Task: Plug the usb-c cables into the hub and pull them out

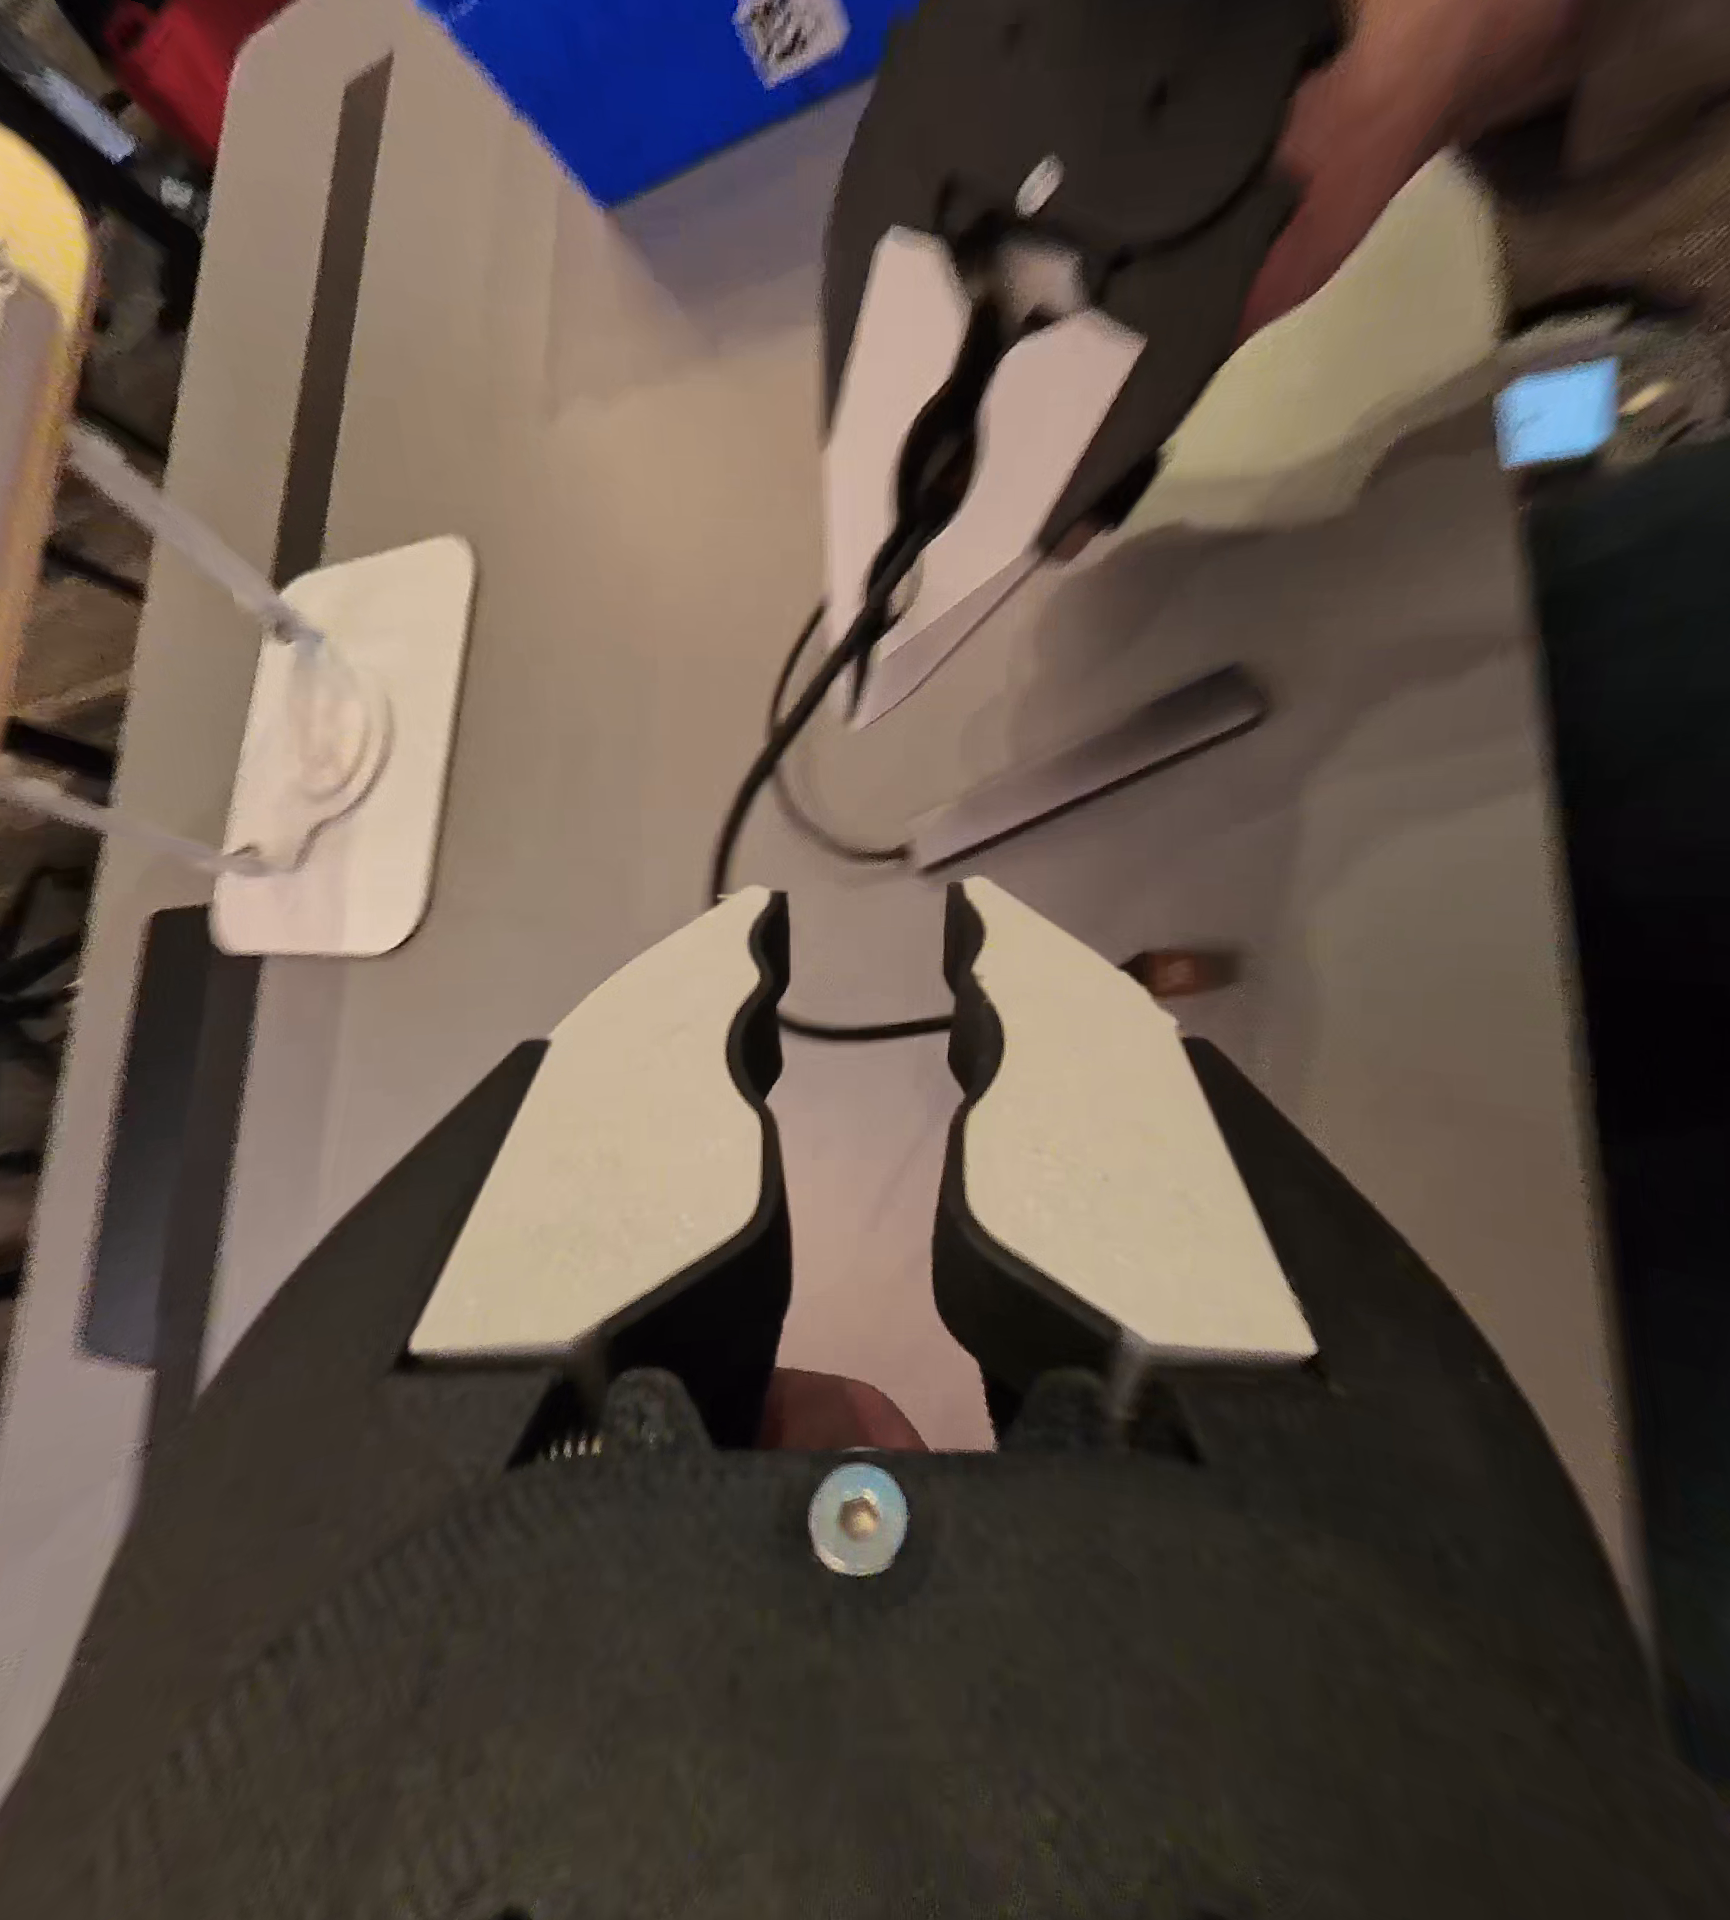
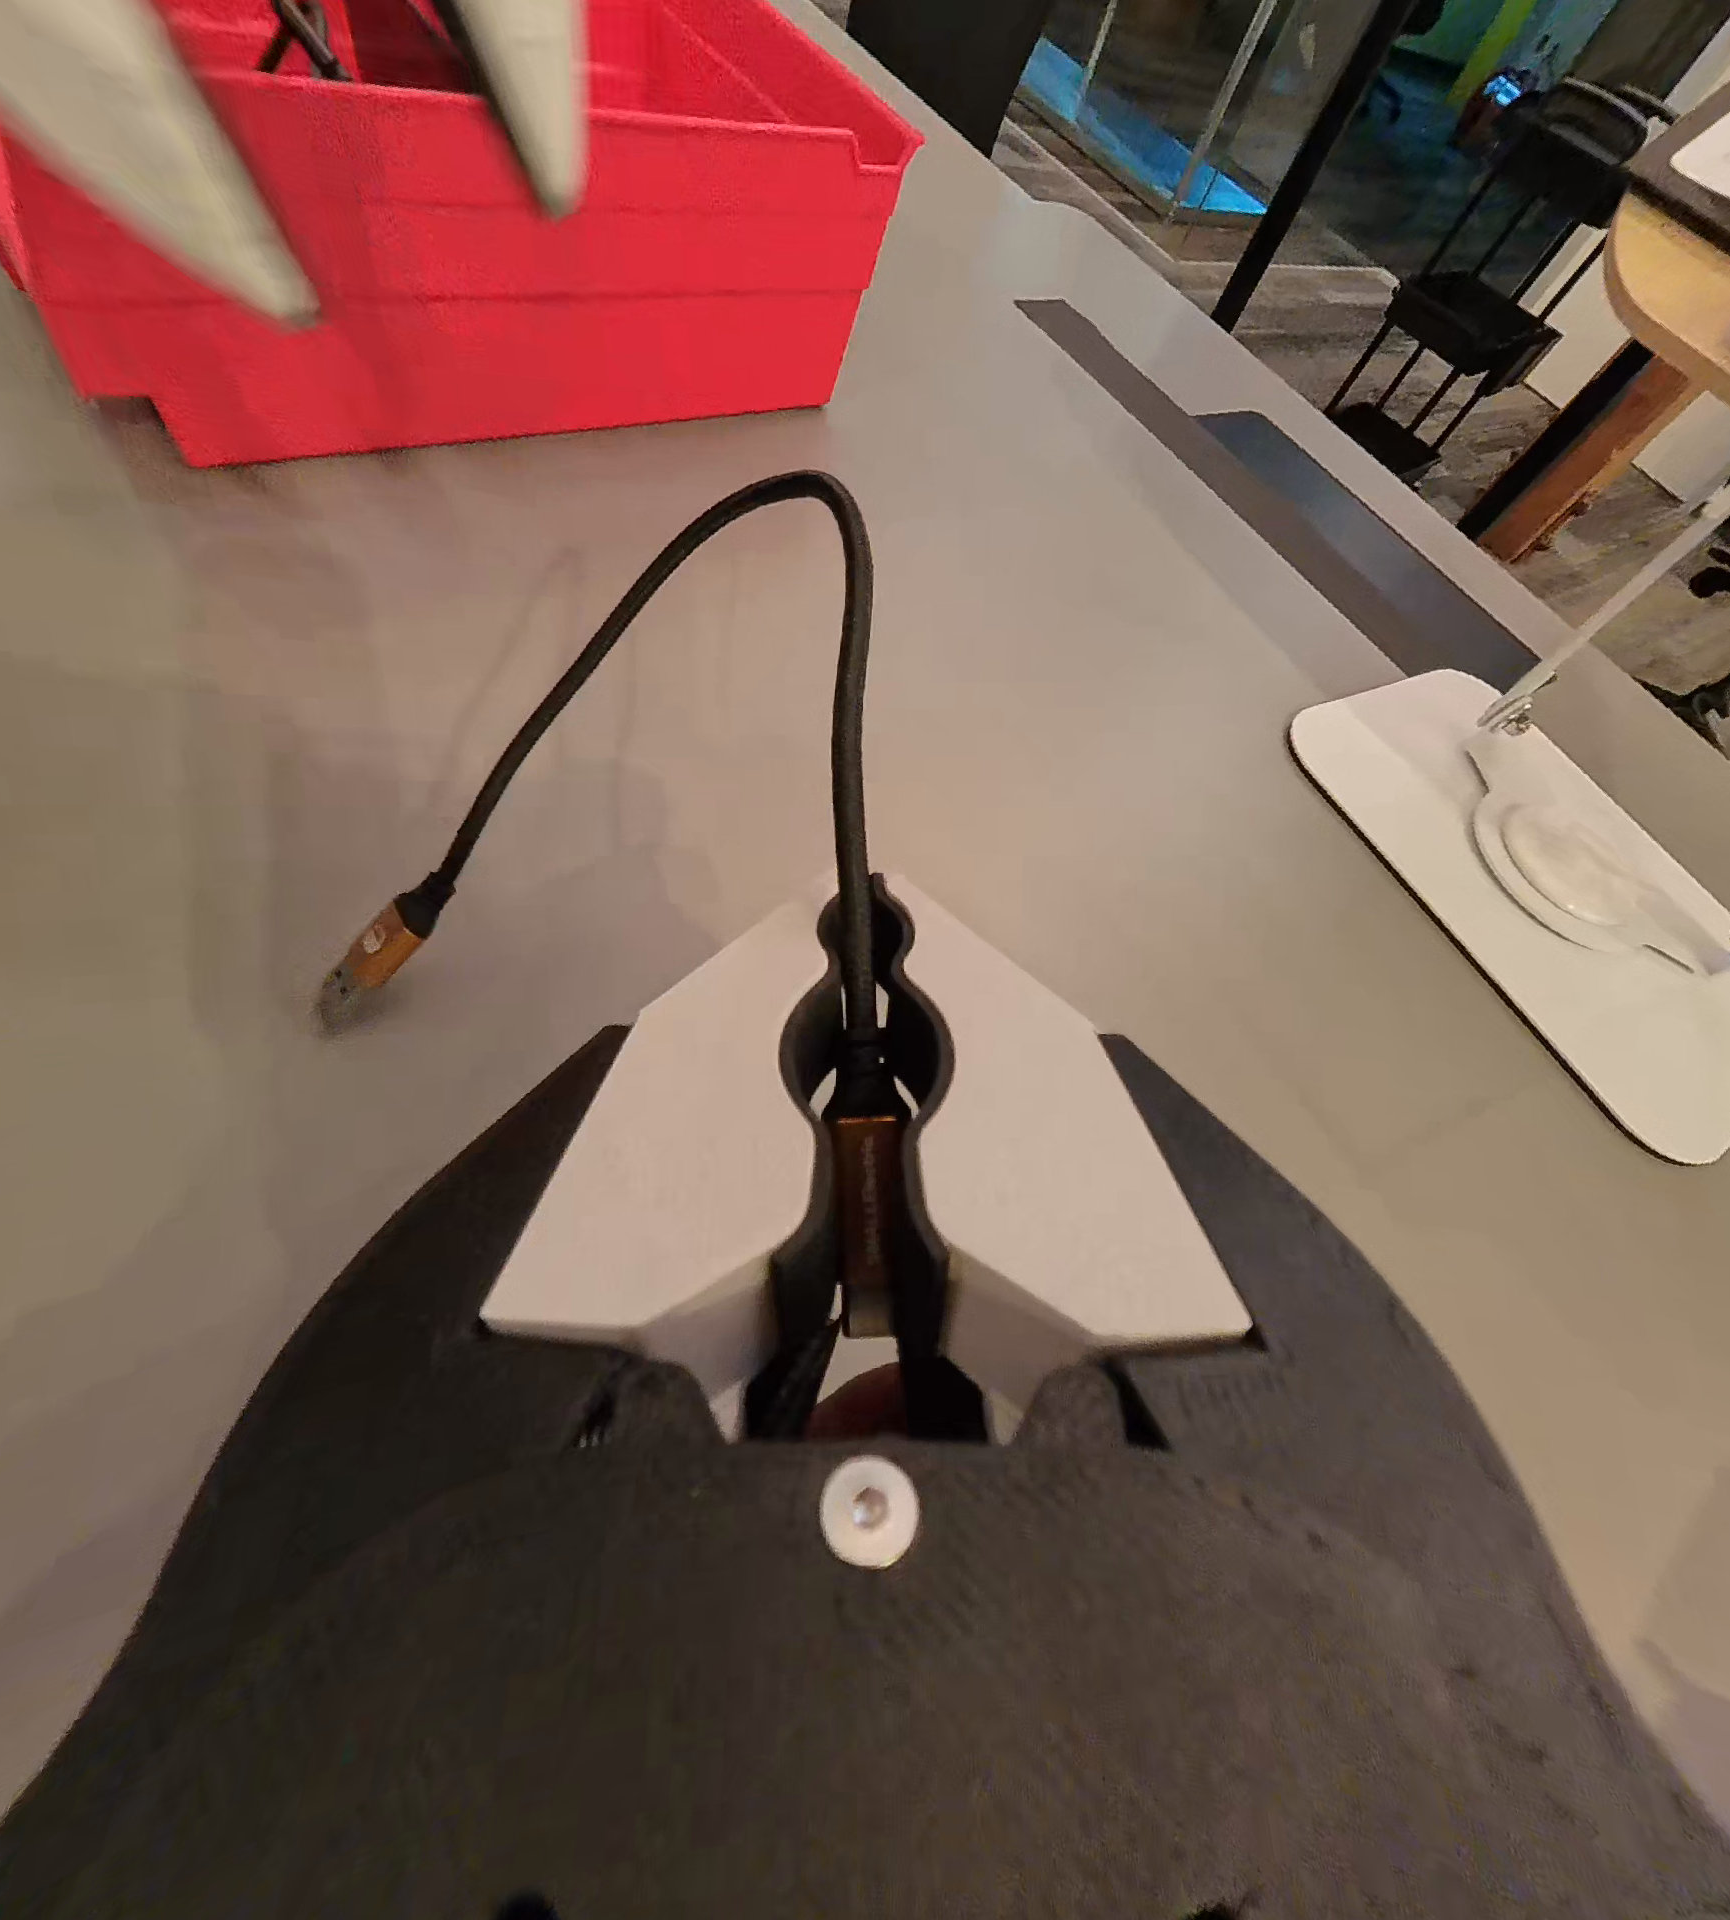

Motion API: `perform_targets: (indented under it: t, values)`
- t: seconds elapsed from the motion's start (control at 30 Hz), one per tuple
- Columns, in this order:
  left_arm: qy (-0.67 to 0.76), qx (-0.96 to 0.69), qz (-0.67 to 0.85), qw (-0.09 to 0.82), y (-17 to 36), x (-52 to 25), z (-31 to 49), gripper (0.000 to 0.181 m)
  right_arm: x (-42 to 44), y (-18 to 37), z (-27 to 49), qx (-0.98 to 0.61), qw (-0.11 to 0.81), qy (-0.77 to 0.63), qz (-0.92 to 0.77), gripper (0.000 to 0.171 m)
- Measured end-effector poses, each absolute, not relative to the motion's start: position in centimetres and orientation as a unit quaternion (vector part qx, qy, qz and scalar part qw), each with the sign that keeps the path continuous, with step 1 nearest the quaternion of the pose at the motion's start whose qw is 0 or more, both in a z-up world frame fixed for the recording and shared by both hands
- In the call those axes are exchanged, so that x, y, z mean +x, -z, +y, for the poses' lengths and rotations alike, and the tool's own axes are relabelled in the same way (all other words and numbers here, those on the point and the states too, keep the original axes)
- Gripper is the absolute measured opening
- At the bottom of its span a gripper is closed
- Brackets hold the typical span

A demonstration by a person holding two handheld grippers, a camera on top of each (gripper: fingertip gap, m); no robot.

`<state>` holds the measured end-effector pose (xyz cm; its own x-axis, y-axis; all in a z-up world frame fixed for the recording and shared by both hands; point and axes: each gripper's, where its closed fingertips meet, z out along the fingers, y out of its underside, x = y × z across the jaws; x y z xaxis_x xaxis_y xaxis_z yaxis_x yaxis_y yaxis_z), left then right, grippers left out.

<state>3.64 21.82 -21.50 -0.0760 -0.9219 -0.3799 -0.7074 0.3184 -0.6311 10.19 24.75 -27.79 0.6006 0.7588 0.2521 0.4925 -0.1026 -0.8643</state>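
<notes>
The right gripper (image 2: 866, 935) pinches 1 cable (image 2: 845, 665) above the middle of the table (image 2: 1100, 623), the left gripper (image 1: 866, 914) is spread and empty, and the hub (image 1: 1089, 769) has no plug in it yet, I think.

Setting: office or lab workspace. Grey desk (image 2: 1048, 644) with a dark cable slot (image 2: 1287, 499) along its edge, red plastic bin (image 2: 487, 312), clear stand on white base plate (image 2: 1526, 935). Behind: wooden table (image 2: 1671, 301), glass partition (image 2: 1152, 94), black racks (image 2: 1463, 312).
</notes>
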Motion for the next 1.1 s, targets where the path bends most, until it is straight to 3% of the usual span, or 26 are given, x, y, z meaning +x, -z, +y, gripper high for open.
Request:
perform_targets:
  t: [0.1, 0.3, 0.43, 0.7, 0.8, 0.97, 1.1]
  values:
    - [0.195, -0.567, 0.713, 0.363, 22.2, 5.2, 17.8, 0.03, 10.2, 27.3, 24.7, -0.728, 0.519, -0.14, -0.426, 0.0]
    - [0.26, -0.655, 0.623, 0.341, 26.9, 9.6, 16.1, 0.062, 10.1, 26.3, 24.1, -0.718, 0.522, -0.159, -0.433, 0.0]
    - [0.376, -0.699, 0.479, 0.375, 25.7, 12.2, 18.4, 0.074, 10.5, 26.0, 23.7, -0.717, 0.517, -0.17, -0.435, 0.0]
    - [0.476, -0.667, 0.314, 0.48, 22.6, 12.4, 22.2, 0.078, 10.7, 26.5, 22.6, -0.721, 0.484, -0.238, -0.435, 0.0]
    - [0.518, -0.646, 0.276, 0.488, 21.7, 12.6, 22.7, 0.067, 10.5, 26.5, 21.9, -0.717, 0.47, -0.267, -0.441, 0.0]
    - [0.565, -0.618, 0.251, 0.486, 20.9, 12.8, 22.6, 0.011, 10.3, 26.8, 21.0, -0.712, 0.451, -0.29, -0.452, 0.0]
    - [0.564, -0.615, 0.256, 0.487, 20.6, 13.1, 22.2, 0.003, 10.5, 26.5, 21.5, -0.713, 0.467, -0.28, -0.442, 0.0]
